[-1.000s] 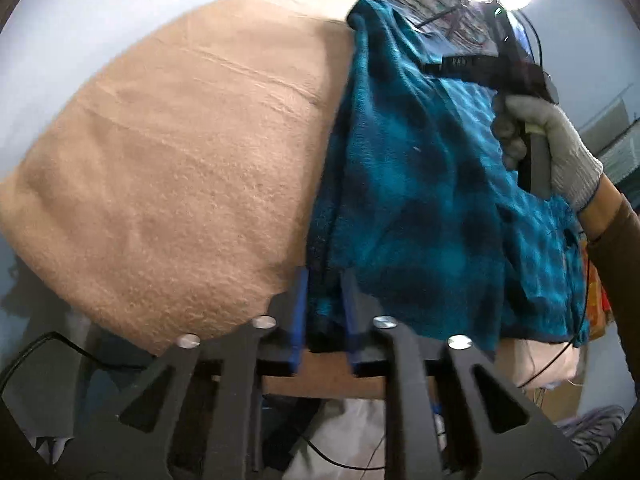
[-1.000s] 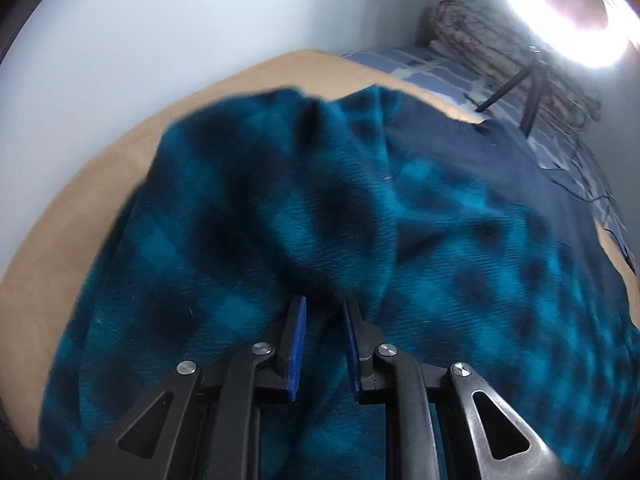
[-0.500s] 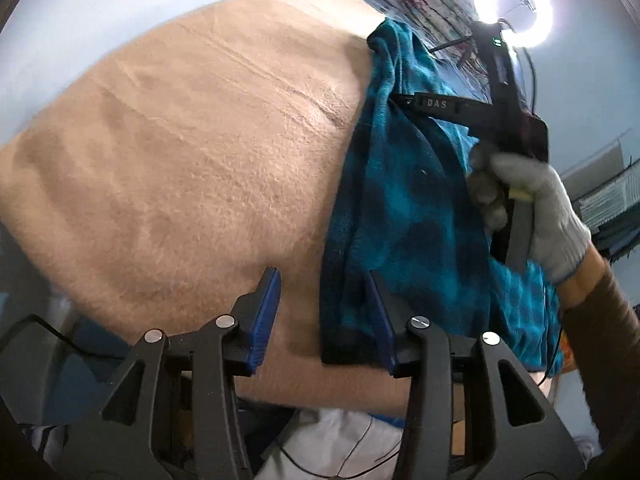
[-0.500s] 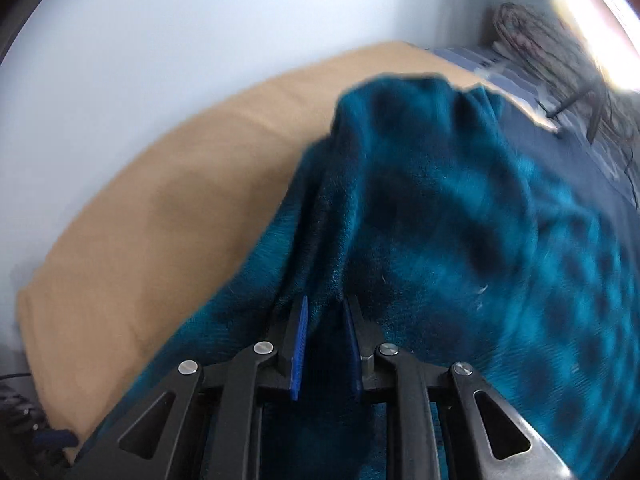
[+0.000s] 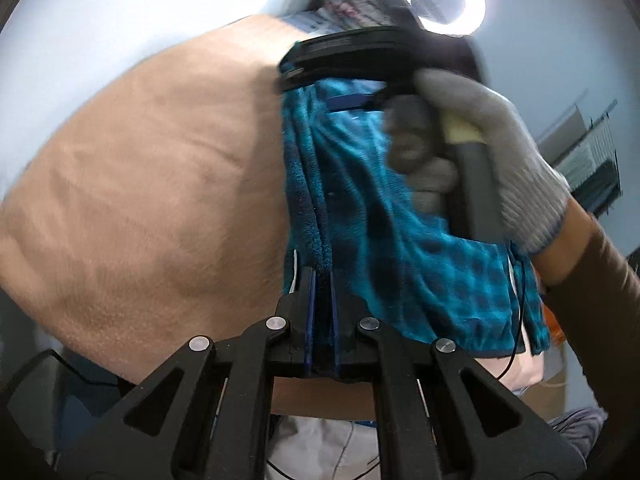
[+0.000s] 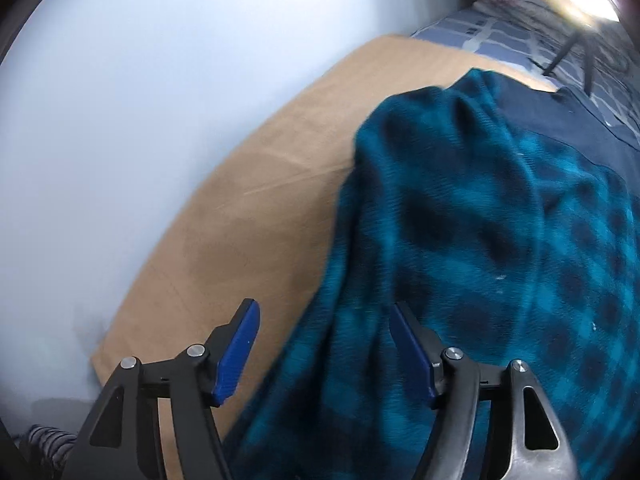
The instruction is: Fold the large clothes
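Fleece, soft, limp and light, the teal plaid garment (image 5: 404,248) lies on the tan blanket (image 5: 152,184); left gripper (image 5: 321,300) clamps its near folded edge, right gripper (image 6: 324,354) opening over it.

Surface: we see a bed under a tan blanket (image 5: 132,184).
On it: our teal plaid garment (image 6: 500,240), beside a blue checked sheet (image 6: 480,36).
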Available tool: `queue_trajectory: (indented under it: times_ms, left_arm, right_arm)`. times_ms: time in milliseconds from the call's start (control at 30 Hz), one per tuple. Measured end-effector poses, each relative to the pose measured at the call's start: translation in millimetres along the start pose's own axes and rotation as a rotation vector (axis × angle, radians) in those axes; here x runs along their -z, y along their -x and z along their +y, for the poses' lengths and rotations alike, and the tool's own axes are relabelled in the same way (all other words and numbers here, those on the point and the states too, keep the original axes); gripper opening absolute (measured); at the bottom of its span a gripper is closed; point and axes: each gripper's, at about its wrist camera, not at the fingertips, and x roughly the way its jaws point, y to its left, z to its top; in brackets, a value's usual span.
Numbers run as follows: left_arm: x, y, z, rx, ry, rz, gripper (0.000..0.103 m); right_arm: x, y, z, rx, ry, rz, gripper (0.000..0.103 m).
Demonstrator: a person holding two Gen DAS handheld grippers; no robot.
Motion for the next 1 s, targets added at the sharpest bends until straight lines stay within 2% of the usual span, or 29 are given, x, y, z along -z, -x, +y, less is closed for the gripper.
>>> queue_trajectory:
  times_ms: [100, 167, 233, 267, 333, 367, 467, 533, 667, 767, 833, 900, 1000]
  left_arm:
    - [-0.9, -0.8, -13.0, -0.006, -0.046, -0.005, 0.004]
    - [-0.8, -2.9, -20.0, -0.017, -0.071, -0.005, 0.004]
    - [-2.2, -4.6, -24.7, -0.028, -0.091, -0.004, 0.004]
    - [-2.4, -5.1, -27.0, -0.030, -0.096, -0.004, 0.004]
    - [-3.7, -5.6, -31.0, -0.033, -0.106, -0.004, 0.004]
    - [-4.1, -5.1, -35.2, -0.037, -0.118, -0.006, 0.004]
    - [-6.6, -3.7, -42.7, -0.040, -0.162, -0.004, 0.004]
    - [-5.8, -2.8, -49.8, -0.038, -0.195, 0.000, 0.004]
    - [-5.5, 4.4, -67.2, 0.001, -0.262, 0.028, 0.004]
    - [-3.8, 20.4, -77.0, 0.054, -0.306, 0.041, 0.009]
    - [-5.1, 31.8, -77.2, 0.056, -0.321, 0.027, 0.022]
    - [-10.7, 42.1, -74.7, 0.040, -0.333, 0.008, 0.023]
    - [-19.4, 44.5, -70.7, 0.003, -0.335, -0.009, 0.023]
  right_arm:
    - [-5.9, -21.2, 16.2, 0.106, 0.051, 0.057, 0.067]
    - [-5.1, -37.5, 22.5, 0.184, 0.081, 0.103, 0.060]
    - [-2.6, -50.5, 23.0, 0.258, 0.096, 0.130, 0.042]
    - [-2.0, -52.3, 22.2, 0.279, 0.103, 0.128, 0.037]
    - [-1.0, -49.7, 18.8, 0.301, 0.100, 0.106, 0.014]
    - [-2.1, -47.2, 13.2, 0.294, 0.084, 0.100, 0.010]
    - [-1.1, -32.2, -8.1, 0.182, -0.014, 0.069, 0.007]
    - [1.0, -17.3, -30.3, 0.060, -0.106, 0.020, 0.007]
    - [12.1, 4.6, -69.6, -0.116, -0.250, -0.080, 0.006]
    - [31.3, 23.7, -100.1, -0.208, -0.352, -0.152, 0.006]
    - [43.4, 33.9, -119.3, -0.258, -0.409, -0.199, 0.006]
    - [59.9, 46.4, -137.2, -0.311, -0.455, -0.260, 0.006]
    - [90.8, 62.6, -159.1, -0.337, -0.519, -0.321, 0.006]
